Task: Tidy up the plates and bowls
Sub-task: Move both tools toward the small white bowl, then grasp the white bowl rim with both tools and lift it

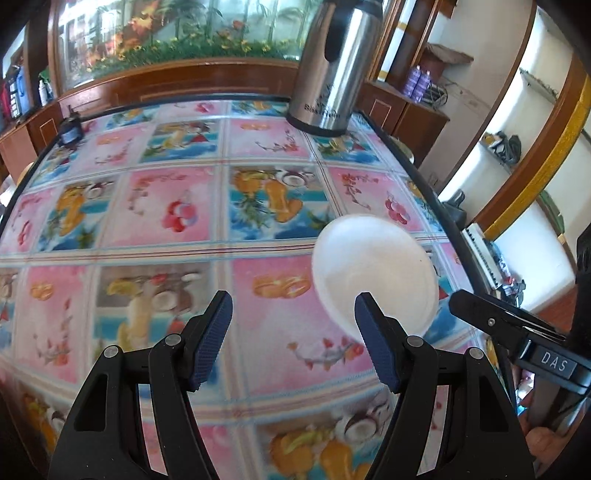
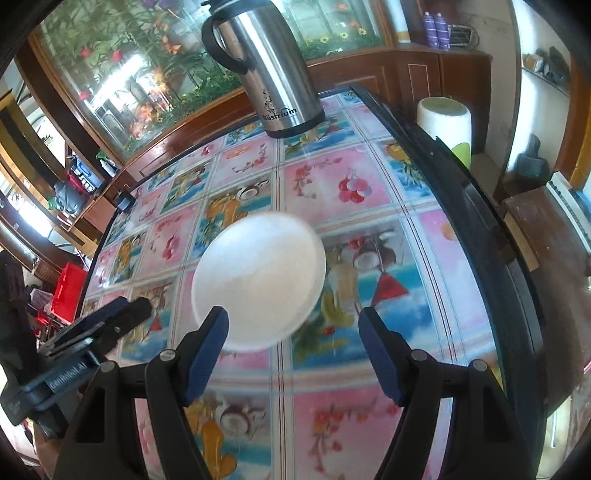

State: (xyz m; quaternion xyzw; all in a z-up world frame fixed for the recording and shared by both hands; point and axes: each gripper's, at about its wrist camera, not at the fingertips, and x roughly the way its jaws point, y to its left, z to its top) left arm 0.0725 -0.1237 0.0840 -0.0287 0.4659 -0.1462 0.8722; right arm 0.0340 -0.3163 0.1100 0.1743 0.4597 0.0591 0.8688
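While both grippers sit spread apart with nothing between their pads, the only dish around is a white plate (image 2: 258,282) lying flat on the table (image 1: 147,236), toward the right half and a bit in from the dark right rim. It's blurry in both views, so no clue about any pattern on it.

From the right wrist view, the right gripper (image 2: 293,328) hangs over the near edge of the plate; its left finger (image 2: 208,350) overlaps the plate's rim in the picture, but whether it touches I can't tell. From the left wrist view, the left gripper (image 1: 293,314) is over bare tablecloth just left of the plate, with its right finger (image 1: 375,339) overlapping the plate's near edge in the picture. Each gripper pokes into the other's view from the side.

The cloth is a loud grid of pink and blue fruit squares. A steel thermos (image 2: 273,74) with a black handle stands at the far edge, well away from the plate. Behind it there's a wooden cabinet (image 1: 166,83) with a fish tank (image 1: 177,33) on top. A white-and-green stool (image 2: 445,125) sits just off the table's right side.
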